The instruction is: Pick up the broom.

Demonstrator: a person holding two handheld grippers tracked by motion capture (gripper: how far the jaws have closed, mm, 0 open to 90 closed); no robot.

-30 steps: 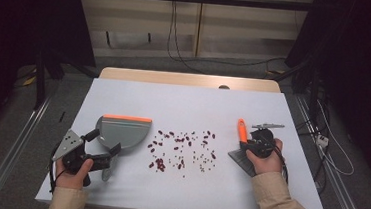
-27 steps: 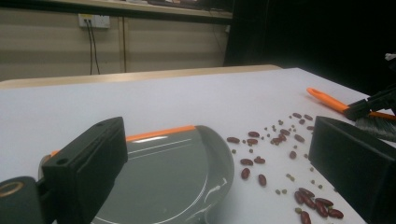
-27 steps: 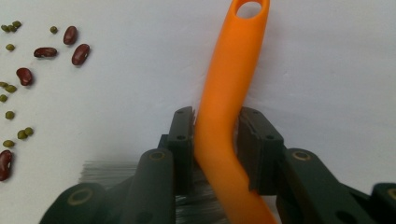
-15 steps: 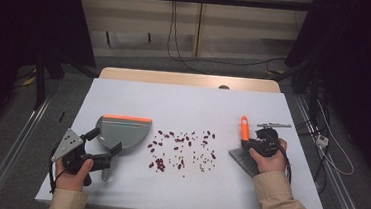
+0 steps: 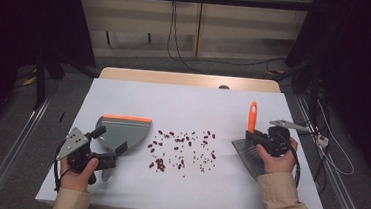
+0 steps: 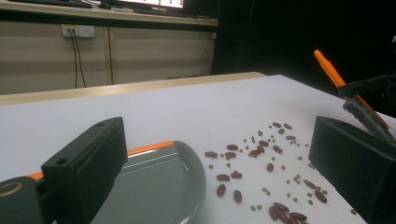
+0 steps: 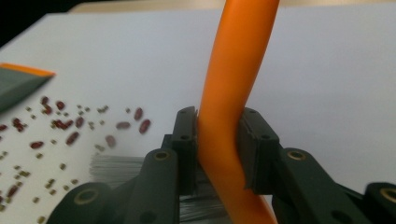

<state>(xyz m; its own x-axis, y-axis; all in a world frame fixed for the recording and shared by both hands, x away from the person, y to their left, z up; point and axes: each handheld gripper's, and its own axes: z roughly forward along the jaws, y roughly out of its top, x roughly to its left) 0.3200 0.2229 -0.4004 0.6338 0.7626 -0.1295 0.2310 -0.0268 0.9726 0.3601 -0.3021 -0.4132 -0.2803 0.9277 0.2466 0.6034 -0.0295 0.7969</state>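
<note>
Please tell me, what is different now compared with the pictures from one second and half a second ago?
The right gripper has closed its jaws on the brush's orange handle and tilted the brush more upright, bristles near the table. The left gripper stays at the dustpan, and the beans lie as before.

Scattered beans (image 5: pixel 182 149) (mid-table) block passage between the dustpan (image 5: pixel 121 132) and the brush (image 5: pixel 251 135).

Table (image 5: pixel 188 105) evenly lit from above, surroundings dark; near jaws blurred, soft shadows.
</note>
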